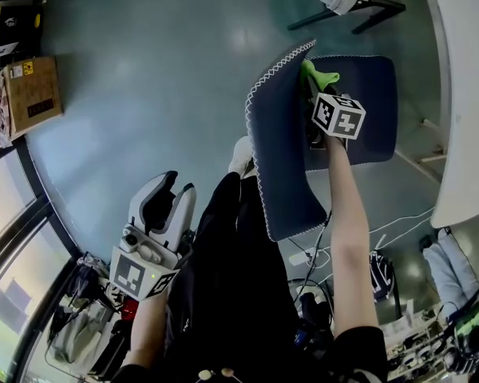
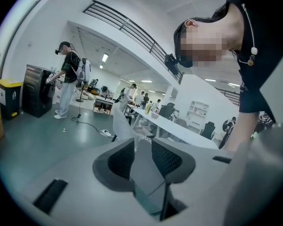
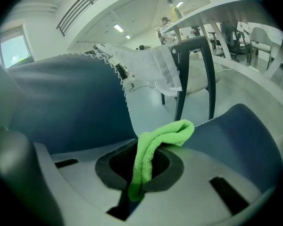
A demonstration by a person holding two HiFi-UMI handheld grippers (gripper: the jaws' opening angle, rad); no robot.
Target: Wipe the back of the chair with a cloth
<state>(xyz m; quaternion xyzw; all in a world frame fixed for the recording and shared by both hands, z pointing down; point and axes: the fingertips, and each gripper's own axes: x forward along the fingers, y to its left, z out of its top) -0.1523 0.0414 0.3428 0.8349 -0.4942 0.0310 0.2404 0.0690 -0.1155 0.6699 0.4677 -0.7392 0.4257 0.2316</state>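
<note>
Cloth (image 3: 155, 145), green, clenched in right gripper (image 1: 313, 86), over seat (image 1: 371, 94). Chair back (image 1: 283, 158) just beside it, to its left in head view, long axis running toward the person. Left gripper (image 1: 174, 191): jaws apart, empty, well apart from chair; right is nearer.

The cloth (image 3: 156, 142) is a green, fuzzy pile fabric. The chair (image 1: 283, 166) is covered in matt dark-blue textile with pale stitched edging. The left gripper (image 2: 144, 157) has a matt grey plastic shell and dark, finely textured pads (image 2: 121, 160). The floor (image 1: 144, 70) is smooth and faintly glossy; the box (image 1: 32, 94) is brown cardboard.
</note>
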